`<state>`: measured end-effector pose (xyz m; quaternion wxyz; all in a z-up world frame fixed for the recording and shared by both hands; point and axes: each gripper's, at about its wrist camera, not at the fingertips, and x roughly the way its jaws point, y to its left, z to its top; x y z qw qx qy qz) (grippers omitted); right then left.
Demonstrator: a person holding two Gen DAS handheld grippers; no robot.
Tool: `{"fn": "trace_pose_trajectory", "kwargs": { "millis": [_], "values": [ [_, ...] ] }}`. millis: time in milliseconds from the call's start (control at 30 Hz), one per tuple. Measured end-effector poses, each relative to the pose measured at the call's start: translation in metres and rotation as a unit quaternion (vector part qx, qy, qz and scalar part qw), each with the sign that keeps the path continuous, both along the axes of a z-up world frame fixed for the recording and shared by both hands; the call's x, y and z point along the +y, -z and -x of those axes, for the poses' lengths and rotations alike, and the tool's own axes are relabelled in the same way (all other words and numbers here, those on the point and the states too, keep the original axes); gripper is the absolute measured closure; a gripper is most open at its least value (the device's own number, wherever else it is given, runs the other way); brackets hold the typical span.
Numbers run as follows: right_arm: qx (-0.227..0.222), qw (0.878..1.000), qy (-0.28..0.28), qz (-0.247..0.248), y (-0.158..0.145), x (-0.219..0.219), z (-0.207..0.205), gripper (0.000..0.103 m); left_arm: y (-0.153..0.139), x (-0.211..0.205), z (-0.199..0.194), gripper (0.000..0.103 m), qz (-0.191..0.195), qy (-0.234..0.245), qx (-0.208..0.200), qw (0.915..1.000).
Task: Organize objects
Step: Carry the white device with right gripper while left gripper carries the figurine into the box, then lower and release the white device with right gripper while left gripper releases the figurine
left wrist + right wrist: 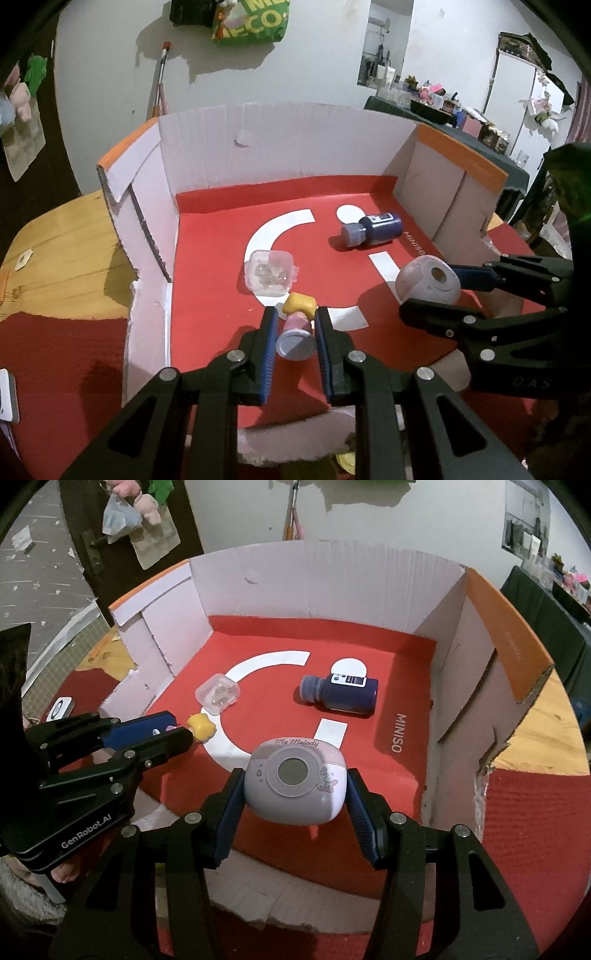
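My left gripper [293, 314] is shut on a small pink bottle with a yellow cap [298, 319], held over the near part of an open cardboard box [258, 147] with a red floor. My right gripper [295, 775] is shut on a lilac "My Melody" device [295, 784] with a round grey window, also held above the box floor. The same device [428, 282] shows at the right of the left wrist view. The yellow cap [201, 727] pokes out past the left gripper [181, 734] in the right wrist view.
A dark blue bottle [341, 696] lies on its side on the box floor. A small clear plastic case [218, 694] rests to its left. The box stands on a wooden table [62, 254] with a red cloth [535, 830]. Its walls rise on the left, far and right sides.
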<state>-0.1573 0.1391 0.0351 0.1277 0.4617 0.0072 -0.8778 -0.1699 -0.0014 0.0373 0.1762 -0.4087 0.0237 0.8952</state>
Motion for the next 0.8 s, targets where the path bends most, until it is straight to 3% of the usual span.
{"fn": "trace_pose_trajectory", "kwargs": {
  "millis": [800],
  "values": [
    [-0.009,1.0,0.02,0.0,0.01,0.008,0.027,0.051,0.011,0.0,0.031,0.082,0.006,0.002,-0.027,0.9996]
  ]
}}
